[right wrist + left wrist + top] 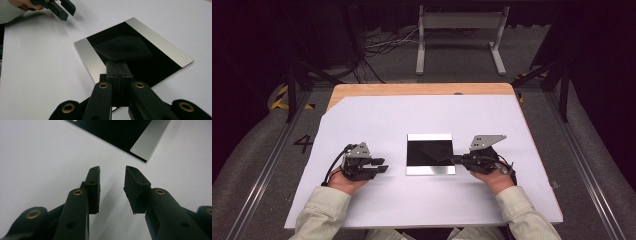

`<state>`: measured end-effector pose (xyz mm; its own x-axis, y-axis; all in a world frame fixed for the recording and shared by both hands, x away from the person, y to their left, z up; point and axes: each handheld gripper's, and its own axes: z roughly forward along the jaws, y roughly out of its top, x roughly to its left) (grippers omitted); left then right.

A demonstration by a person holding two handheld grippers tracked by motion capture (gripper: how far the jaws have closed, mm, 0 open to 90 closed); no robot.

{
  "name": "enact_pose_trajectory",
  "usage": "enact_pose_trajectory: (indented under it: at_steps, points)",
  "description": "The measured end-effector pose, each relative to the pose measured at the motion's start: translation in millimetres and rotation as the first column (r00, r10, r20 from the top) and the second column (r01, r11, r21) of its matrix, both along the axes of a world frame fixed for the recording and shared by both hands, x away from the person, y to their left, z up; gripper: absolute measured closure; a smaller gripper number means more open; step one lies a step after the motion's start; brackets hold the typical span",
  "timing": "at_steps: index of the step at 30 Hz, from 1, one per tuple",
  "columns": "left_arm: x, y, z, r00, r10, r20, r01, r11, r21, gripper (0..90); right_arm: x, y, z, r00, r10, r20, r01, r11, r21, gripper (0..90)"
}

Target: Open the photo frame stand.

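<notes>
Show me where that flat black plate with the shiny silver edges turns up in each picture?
High view: black plate at table centre, between both grippers.
Left gripper view: its corner at the top, right of centre.
Right gripper view: centre, just beyond the shut right gripper.
Shared landmark: its silver edge strip.

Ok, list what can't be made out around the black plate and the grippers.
Right gripper view: the right gripper, shut, hides the near corner of the dark pad; grip unsure.
Left gripper view: the top edge cuts off the black plate.
High view: pad's outline lost, black on black.
</notes>
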<state>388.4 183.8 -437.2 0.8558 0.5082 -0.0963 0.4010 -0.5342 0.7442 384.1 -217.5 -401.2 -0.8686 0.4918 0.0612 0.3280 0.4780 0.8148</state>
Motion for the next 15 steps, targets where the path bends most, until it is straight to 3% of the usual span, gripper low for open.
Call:
enact_pose_trajectory:
  at_steps: [15]
  points:
    - [1.4, 1.1, -0.5, 1.0000, 0.002, 0.003, -0.002, 1.0000, -0.004, 65.9, 1.2, -6.3, 4.3, 1.0000, -0.009, 0.003, 0.009, 0.999, -0.043, 89.9]
